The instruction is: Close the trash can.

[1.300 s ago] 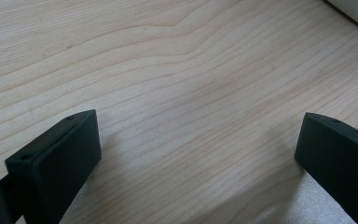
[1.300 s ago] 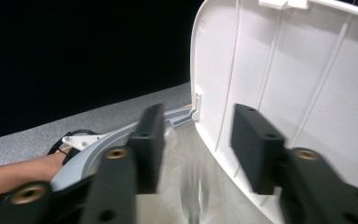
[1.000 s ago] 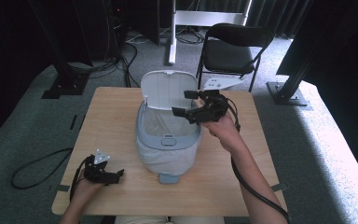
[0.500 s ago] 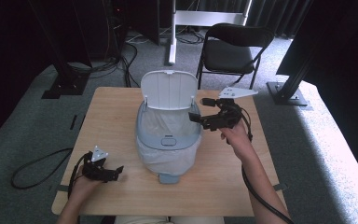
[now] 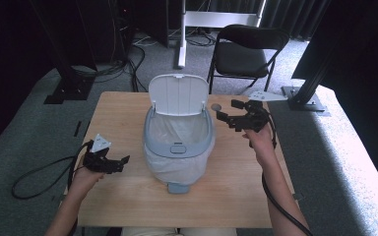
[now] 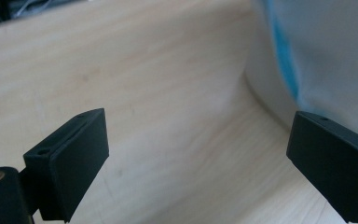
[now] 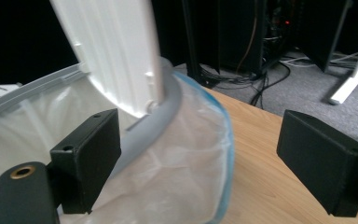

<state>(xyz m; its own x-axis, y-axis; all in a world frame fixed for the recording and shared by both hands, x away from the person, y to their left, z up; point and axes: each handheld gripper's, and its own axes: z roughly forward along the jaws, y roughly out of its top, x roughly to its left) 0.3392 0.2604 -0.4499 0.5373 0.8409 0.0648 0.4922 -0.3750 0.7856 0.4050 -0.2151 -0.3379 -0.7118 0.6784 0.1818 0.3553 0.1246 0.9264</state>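
Grey lidded plastic bin [image 5: 178,147] (white liner) is sitting at nine o'clock of the wide-open right gripper [image 5: 231,115], three o'clock of the wide-open left gripper [image 5: 119,164].

black tools w/ boxy jaws (brass screw holes), grey plate [image 5: 101,143], black cables [image 5: 34,174]

Bin [image 5: 177,147] mid-table [image 5: 123,110], lid [image 5: 178,94] up at far side, bag [image 5: 163,162] inside, draped over rim. Left gripper [image 5: 120,164] left of bin; right gripper [image 5: 225,118] right, near rim. Chair [image 5: 246,54] behind table.
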